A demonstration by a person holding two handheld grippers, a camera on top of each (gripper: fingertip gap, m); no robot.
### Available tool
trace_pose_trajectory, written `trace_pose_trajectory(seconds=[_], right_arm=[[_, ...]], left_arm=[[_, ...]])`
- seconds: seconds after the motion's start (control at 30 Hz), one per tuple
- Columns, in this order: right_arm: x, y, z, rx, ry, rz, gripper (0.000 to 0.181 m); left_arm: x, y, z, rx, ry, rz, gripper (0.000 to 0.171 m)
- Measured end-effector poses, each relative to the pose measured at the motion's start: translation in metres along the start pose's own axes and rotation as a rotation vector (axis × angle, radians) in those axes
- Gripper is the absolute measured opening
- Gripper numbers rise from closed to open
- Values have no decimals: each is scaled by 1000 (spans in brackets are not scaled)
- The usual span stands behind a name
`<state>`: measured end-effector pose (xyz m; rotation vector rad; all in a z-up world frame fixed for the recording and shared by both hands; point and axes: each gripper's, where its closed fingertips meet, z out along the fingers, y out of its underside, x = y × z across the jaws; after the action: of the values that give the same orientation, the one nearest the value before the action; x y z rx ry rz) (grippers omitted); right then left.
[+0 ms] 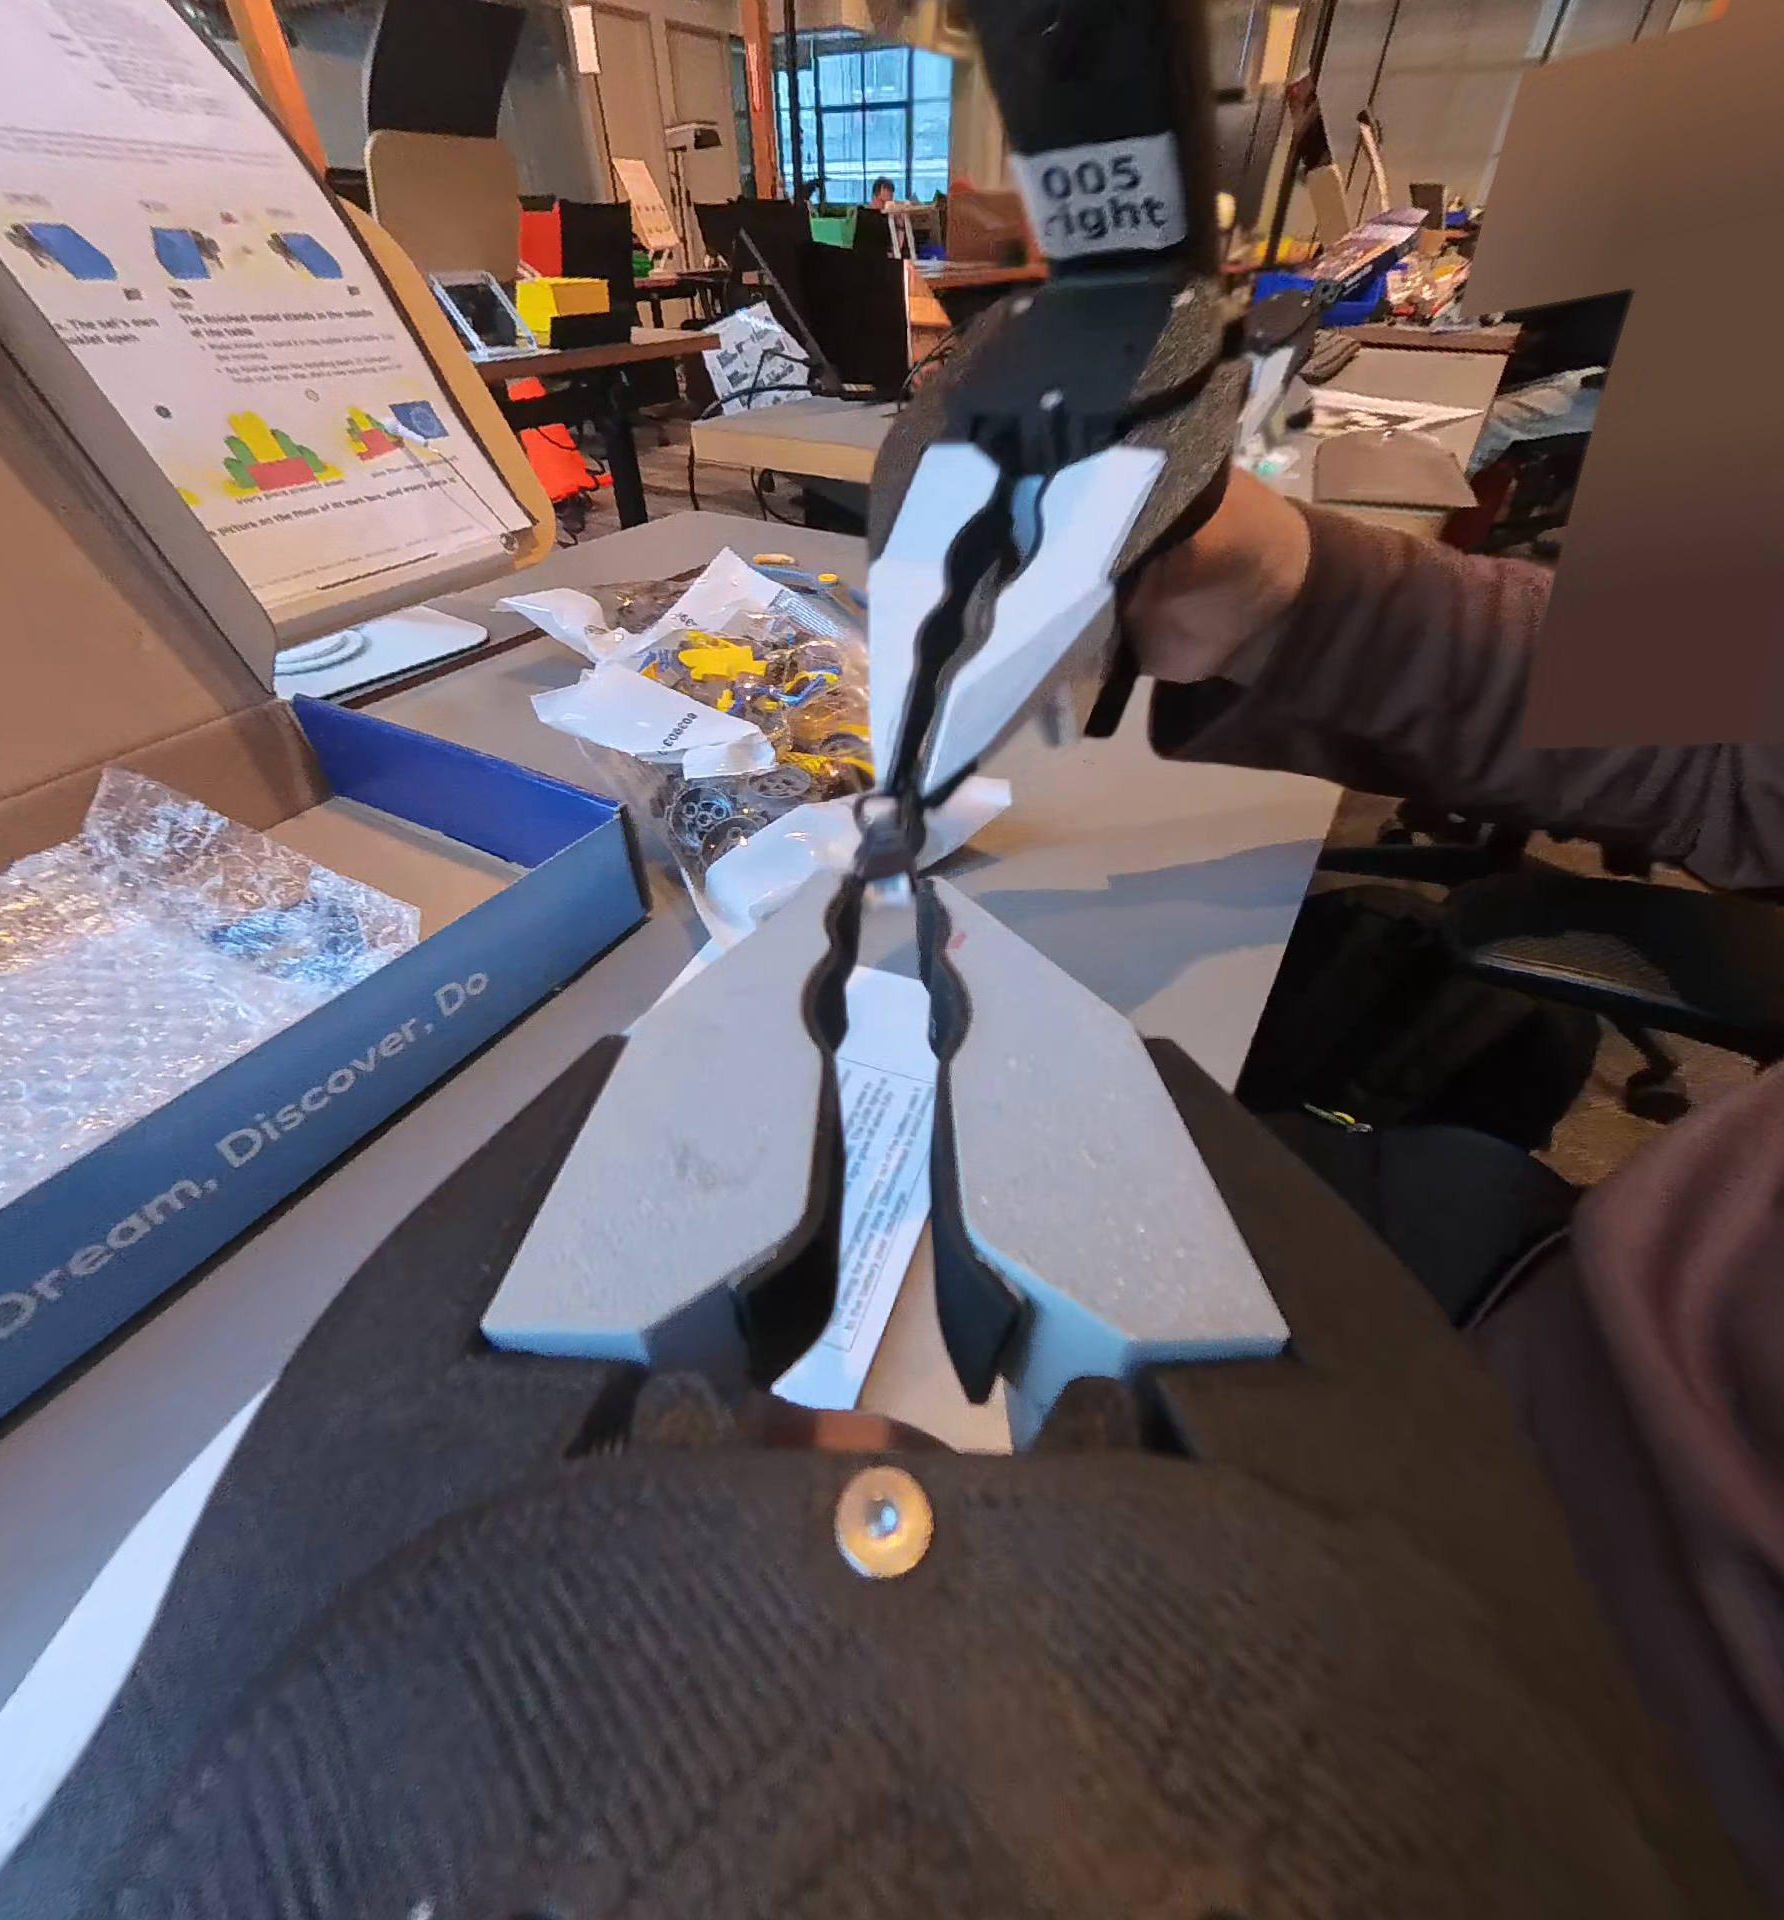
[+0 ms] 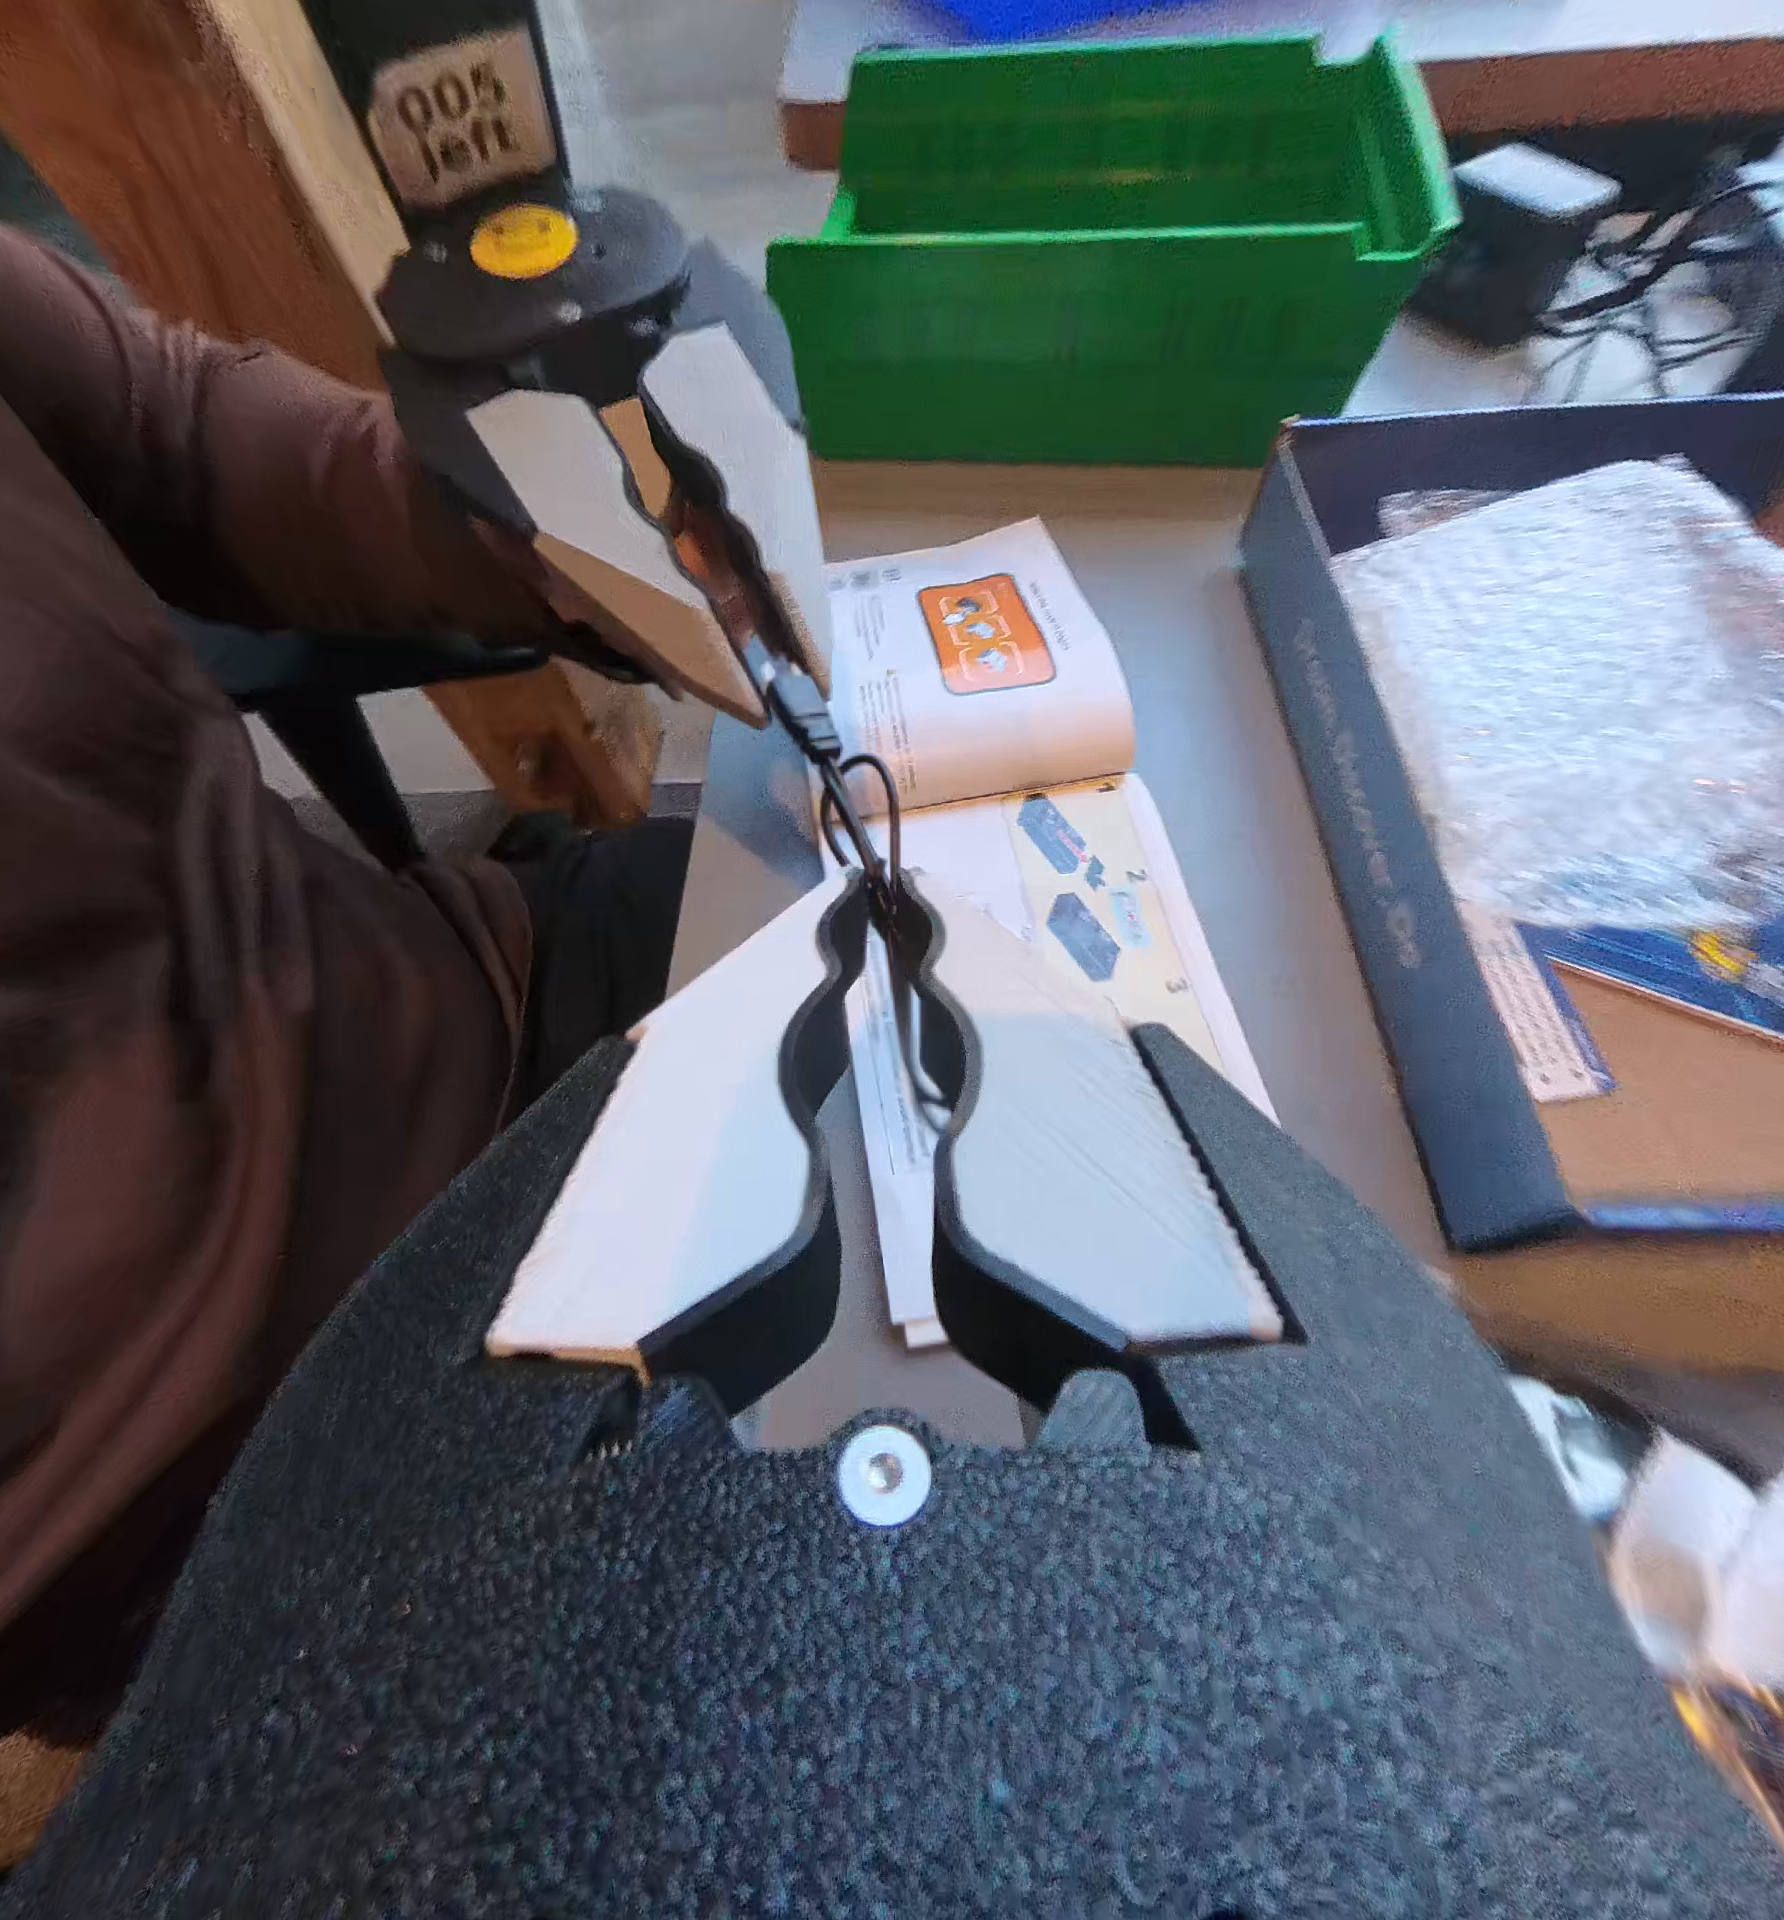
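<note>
Right wrist view: both grippers (tips nearly meeting) pinch black cable (image 2: 846, 790).

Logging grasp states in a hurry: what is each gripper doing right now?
Left gripper: shut on the plug end of the black cable.
Right gripper: shut on the same cable, further along.

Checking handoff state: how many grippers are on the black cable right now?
2. The left gripper pinches the black cable at its plug end; the right gripper clamps the looped cord just beyond, above the open booklet. Both appear shut on it.
</note>
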<state>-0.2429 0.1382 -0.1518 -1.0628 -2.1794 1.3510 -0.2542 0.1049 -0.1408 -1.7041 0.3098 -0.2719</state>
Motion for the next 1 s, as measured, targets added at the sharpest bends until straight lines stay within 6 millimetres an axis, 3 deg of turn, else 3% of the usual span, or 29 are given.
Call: trace_pose_trajectory(seconds=[0.03, 0.13, 0.23, 0.3, 0.43, 0.5, 0.57, 0.67, 0.83, 0.9, 1.0], right_arm=[[3, -2, -10, 14, 37, 6, 4], [17, -2, -45, 41, 168, 29, 3], [48, 8, -90, 21, 370, 63, 1], [77, 20, -139, -24, 574, 86, 1], [127, 54, -257, -68, 945, 219, 1], [140, 71, -300, -57, 1034, 290, 0], [154, 102, -330, -131, 1102, 333, 0], [174, 171, -355, -288, 1175, 494, 0], [186, 273, -352, -448, 1169, 828, 2], [186, 290, -344, -453, 1144, 879, 16], [187, 274, -342, -356, 1182, 822, 23]], left_arm=[[0, 1, 1, 5, 7, -12, 0], [0, 4, 4, 6, 19, -57, 0], [-3, 14, 4, -41, 8, -42, 0], [1, 24, 3, -98, 46, -32, 3], [-2, 42, 2, -173, 23, 16, 6], [-2, 48, 3, -197, 26, 23, 6], [-2, 50, 5, -203, 31, 19, 6], [-4, 51, 6, -208, 27, 5, 6], [-10, 53, 6, -221, 6, -34, 7], [-13, 55, 5, -235, -10, -40, 10], [-22, 56, 1, -242, -44, -46, 14]])
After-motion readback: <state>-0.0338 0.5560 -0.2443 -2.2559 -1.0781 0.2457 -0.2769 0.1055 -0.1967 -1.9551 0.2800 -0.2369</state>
